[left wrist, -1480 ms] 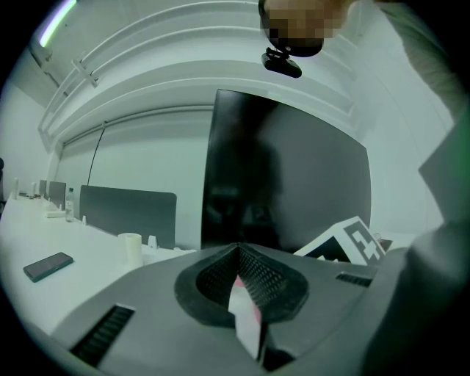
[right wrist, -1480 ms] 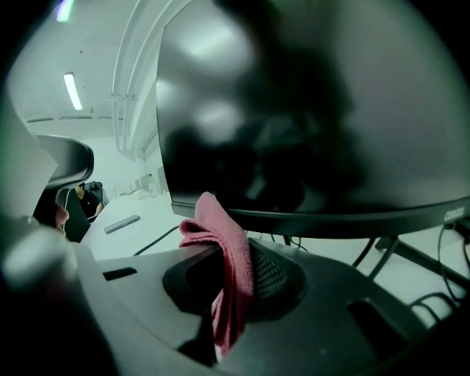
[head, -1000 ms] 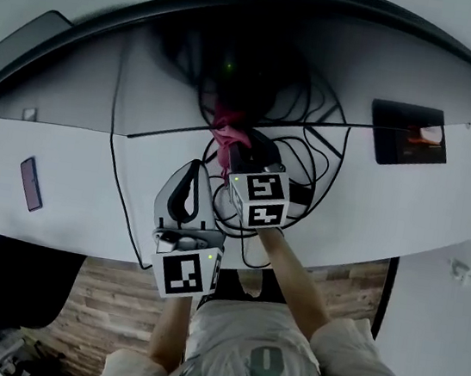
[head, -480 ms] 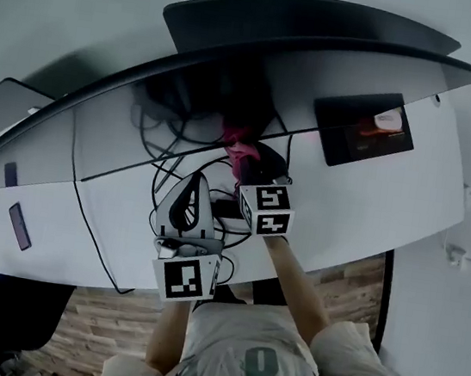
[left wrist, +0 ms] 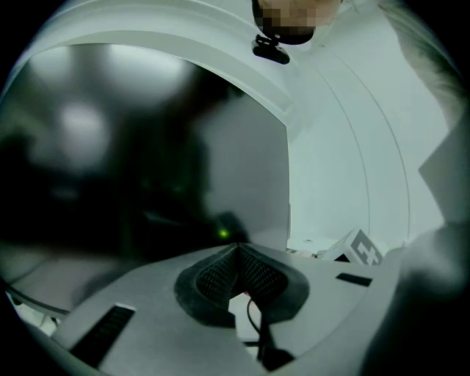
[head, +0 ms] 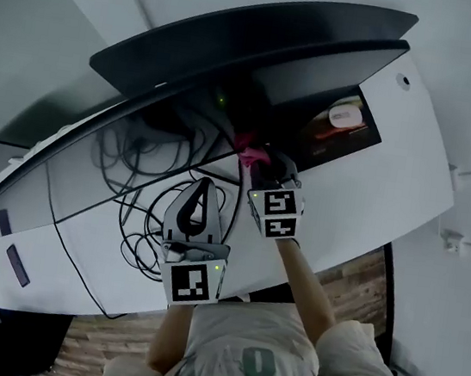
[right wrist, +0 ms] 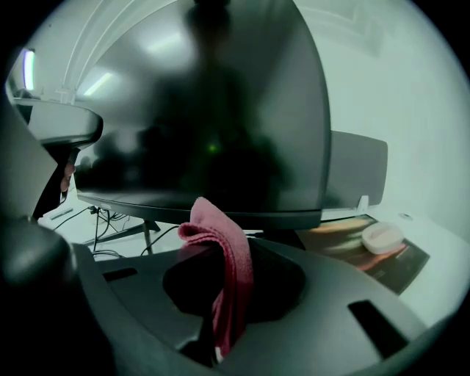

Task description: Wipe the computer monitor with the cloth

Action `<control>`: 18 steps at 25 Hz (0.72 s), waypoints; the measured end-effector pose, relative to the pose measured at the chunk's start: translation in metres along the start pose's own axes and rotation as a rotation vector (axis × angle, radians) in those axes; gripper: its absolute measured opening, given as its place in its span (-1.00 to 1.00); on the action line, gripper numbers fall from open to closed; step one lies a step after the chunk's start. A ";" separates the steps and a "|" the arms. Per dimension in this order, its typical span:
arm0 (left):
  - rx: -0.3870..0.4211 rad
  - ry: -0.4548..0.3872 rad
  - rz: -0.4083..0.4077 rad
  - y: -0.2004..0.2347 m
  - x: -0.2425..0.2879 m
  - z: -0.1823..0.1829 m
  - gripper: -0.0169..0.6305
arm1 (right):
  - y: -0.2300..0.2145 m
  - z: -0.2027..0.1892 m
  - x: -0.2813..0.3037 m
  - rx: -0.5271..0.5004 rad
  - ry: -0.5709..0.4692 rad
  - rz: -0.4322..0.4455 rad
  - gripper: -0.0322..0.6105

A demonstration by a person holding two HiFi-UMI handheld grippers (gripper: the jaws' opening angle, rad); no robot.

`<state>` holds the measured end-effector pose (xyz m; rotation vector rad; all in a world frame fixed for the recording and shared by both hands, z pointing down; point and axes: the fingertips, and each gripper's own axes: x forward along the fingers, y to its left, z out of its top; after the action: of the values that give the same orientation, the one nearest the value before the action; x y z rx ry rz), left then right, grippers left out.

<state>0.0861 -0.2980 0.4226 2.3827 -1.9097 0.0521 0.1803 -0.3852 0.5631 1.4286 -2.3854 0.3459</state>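
1. Against the moment half a second ago, the head view has swung. The monitor (head: 265,39) and the desk (head: 375,185) now run more steeply across the picture. The mouse pad (head: 348,131) with its mouse (head: 346,116) sits higher and further left.
2. The two grippers keep much the same places relative to each other (only the scene around them shifts).
3. The right gripper (head: 258,163) is ahead, its jaws clenched on the pink cloth (right wrist: 228,253). The cloth stands up out of the jaws just below the monitor's lower edge.
4. The left gripper (left wrist: 236,251) hangs behind and to the left over the tangled cables (head: 139,221). Its jaws are pressed together with nothing between them.
5. From the head view only the monitor's top and back show. The dark screen face shows in the right gripper view.
6. Whether the cloth touches the screen cannot be told, and its lower end is buried in the jaws.
7. The left gripper view is blurred, so the dark mass at its left is hard to make out.
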 end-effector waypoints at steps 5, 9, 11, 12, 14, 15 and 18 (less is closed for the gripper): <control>0.009 -0.010 -0.051 -0.030 0.025 0.002 -0.90 | -0.050 0.000 -0.006 -0.036 -0.011 -0.064 -0.73; 0.014 0.004 -0.080 -0.042 0.037 -0.002 -0.90 | -0.061 0.003 -0.006 -0.116 -0.022 -0.078 -0.73; 0.016 0.015 -0.090 -0.044 0.041 -0.005 -0.90 | -0.066 0.002 -0.007 -0.116 -0.023 -0.084 -0.73; 0.026 0.022 -0.095 -0.044 0.042 -0.008 -0.90 | -0.069 0.002 -0.007 -0.116 -0.024 -0.090 -0.73; 0.051 0.034 -0.105 -0.045 0.044 -0.012 -0.90 | -0.076 0.001 -0.007 -0.120 -0.021 -0.105 -0.73; 0.051 0.033 -0.108 -0.046 0.045 -0.012 -0.90 | -0.080 0.001 -0.007 -0.121 -0.021 -0.113 -0.73; 0.018 0.020 -0.114 -0.053 0.048 -0.006 -0.90 | -0.089 0.003 -0.008 -0.105 -0.033 -0.127 -0.73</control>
<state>0.1487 -0.3327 0.4301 2.4874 -1.7693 0.0846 0.2619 -0.4206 0.5602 1.5392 -2.2876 0.1641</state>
